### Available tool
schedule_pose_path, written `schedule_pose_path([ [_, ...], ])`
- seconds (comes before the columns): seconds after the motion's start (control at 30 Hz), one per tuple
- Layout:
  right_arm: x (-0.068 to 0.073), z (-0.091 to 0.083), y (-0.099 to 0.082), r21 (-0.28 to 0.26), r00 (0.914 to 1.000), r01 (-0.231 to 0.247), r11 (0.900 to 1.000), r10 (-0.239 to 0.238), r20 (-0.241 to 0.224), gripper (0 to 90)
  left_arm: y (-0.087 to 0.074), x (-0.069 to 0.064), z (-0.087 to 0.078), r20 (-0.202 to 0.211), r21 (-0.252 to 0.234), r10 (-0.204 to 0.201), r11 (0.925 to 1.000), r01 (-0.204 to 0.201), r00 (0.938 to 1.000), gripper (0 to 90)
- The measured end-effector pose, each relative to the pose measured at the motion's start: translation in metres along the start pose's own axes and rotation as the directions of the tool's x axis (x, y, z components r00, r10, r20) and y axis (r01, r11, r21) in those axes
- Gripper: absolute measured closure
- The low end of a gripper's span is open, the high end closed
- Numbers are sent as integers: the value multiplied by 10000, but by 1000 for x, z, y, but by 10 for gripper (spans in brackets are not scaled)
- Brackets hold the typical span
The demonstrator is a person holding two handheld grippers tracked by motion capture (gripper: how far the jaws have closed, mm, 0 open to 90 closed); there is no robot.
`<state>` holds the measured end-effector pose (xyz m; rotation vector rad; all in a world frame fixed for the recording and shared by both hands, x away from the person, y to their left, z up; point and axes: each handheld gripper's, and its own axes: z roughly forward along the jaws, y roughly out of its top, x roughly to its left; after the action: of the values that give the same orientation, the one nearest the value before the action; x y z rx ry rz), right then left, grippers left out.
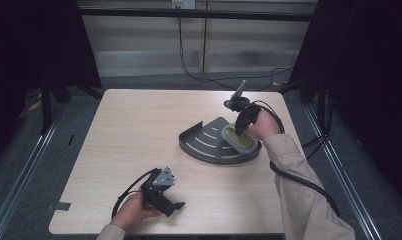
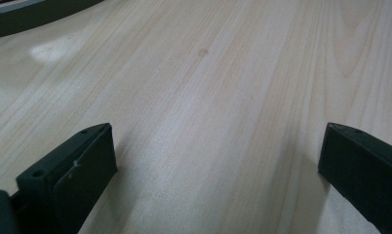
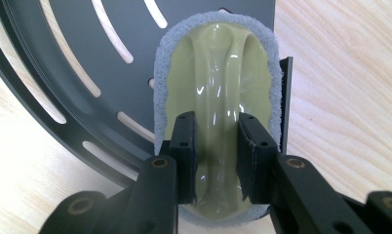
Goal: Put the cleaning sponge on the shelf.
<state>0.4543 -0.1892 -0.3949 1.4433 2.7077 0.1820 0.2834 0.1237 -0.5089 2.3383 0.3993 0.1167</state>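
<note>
Under the right gripper (image 3: 217, 161), scrubber (image 3: 218, 73) handle's near end (rack (image 3: 62, 63) edge cropped)

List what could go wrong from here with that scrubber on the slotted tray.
1. The right gripper pinches only the glossy raised ridge of the scrubber; that smooth handle could slip from the fingers if pulled hard.
2. The scrubber sits at the dark slotted tray's straight edge, partly overhanging, so a push may slide it onto the table.
3. The left gripper rests open, away from the tray, so nothing steadies the tray against scrubbing.
</note>
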Motion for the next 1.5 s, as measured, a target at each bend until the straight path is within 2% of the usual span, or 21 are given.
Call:
schedule_pose_path([
  [1.5, -9, 21, -7, 75, 9997, -233, 9997, 233, 4, 709, 0, 0, 0, -8, 7, 2, 10000, -2, 10000, 0],
])
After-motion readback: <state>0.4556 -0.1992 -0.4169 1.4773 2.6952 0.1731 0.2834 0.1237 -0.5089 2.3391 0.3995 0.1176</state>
